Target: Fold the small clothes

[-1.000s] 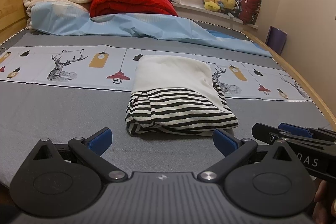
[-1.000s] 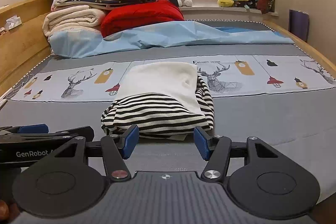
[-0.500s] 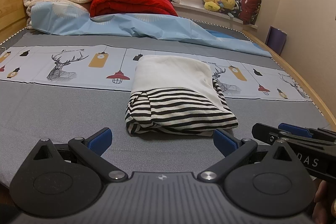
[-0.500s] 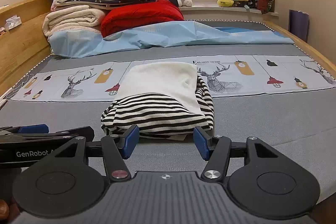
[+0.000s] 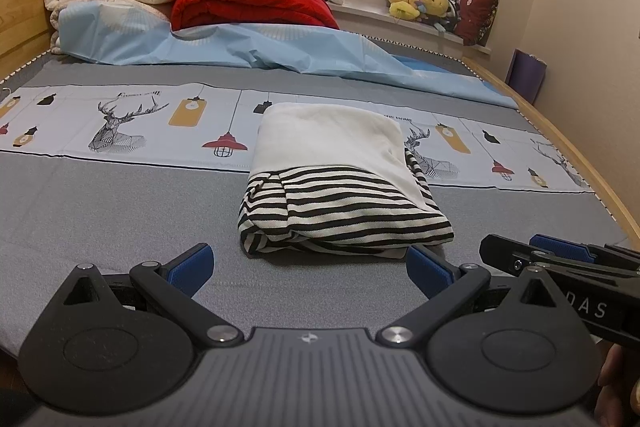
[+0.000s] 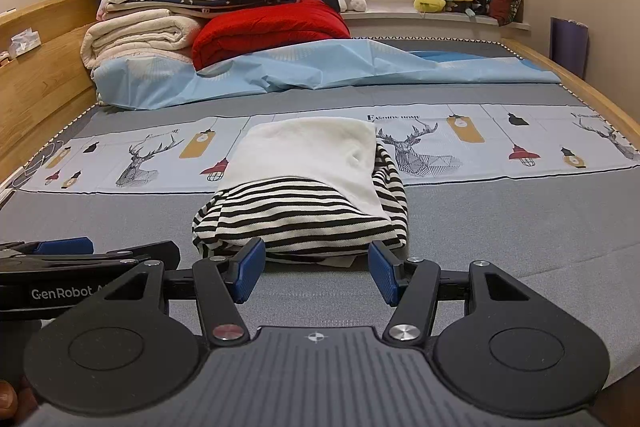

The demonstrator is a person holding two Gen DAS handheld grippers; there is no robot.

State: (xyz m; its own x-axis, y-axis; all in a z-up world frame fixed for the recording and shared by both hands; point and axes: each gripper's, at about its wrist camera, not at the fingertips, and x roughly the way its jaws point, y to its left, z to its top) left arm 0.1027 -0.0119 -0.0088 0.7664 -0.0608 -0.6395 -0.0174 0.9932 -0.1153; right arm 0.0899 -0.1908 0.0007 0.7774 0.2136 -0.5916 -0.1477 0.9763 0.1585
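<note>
grey bed (image 5: 100,211) | folded striped garment (image 5: 340,195) centred | left gripper (image 5: 308,269) wide, empty | right gripper (image 6: 316,269) wide, empty

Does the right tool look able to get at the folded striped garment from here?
Probably yes: the right tool is open just short of the garment, with only bare bed between. The left tool sits off to the side.
</note>
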